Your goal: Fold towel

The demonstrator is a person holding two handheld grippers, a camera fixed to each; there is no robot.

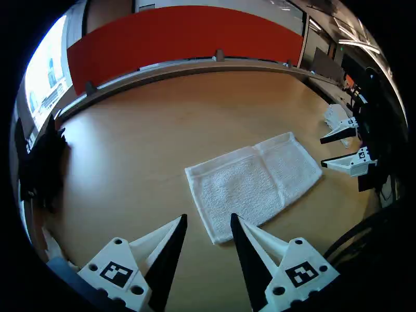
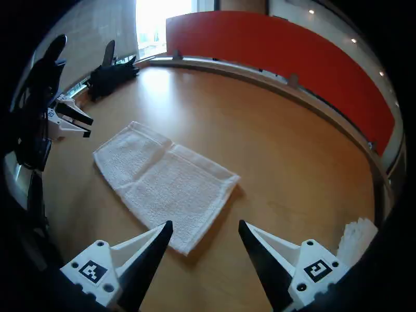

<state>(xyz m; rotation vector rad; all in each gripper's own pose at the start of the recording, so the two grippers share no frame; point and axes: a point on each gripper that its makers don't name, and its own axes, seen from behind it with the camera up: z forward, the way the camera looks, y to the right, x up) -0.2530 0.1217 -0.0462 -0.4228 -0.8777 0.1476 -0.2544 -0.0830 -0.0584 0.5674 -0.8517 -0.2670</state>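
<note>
I am working over a broad, pale wooden tabletop [image 1: 156, 135] whose far edge is lined by a long red partition panel [image 1: 182, 41], with a bright window [image 1: 44, 83] beyond the far left corner in the left gripper view.

The white terry towel [image 1: 255, 182] lies flat near the middle of the table as a rectangle, and a straight line crosses it partway along its length. In the right gripper view the same towel [image 2: 166, 182] runs at a slant from the far left toward the near middle.

A dark, bunched black thing [image 1: 41, 161] sits at the left edge of the table; in the right gripper view it lies at the far left, by the window [image 2: 112, 75]. I cannot tell what it is.

My left gripper [image 1: 208, 223] hangs over the near end of the towel, its black-edged white fingers spread apart with nothing between them. In the right gripper view it shows at the far left [image 2: 73, 119], beside the towel's far end, fingers parted.

My right gripper [image 2: 205, 229] is likewise released and empty, poised above the towel's near corner. In the left gripper view it shows at the right [image 1: 340, 151], just off the towel's right end, fingers apart.

A small white, ribbed item [image 2: 356, 239] sits at the near right rim of the right gripper view, well apart from the towel.
</note>
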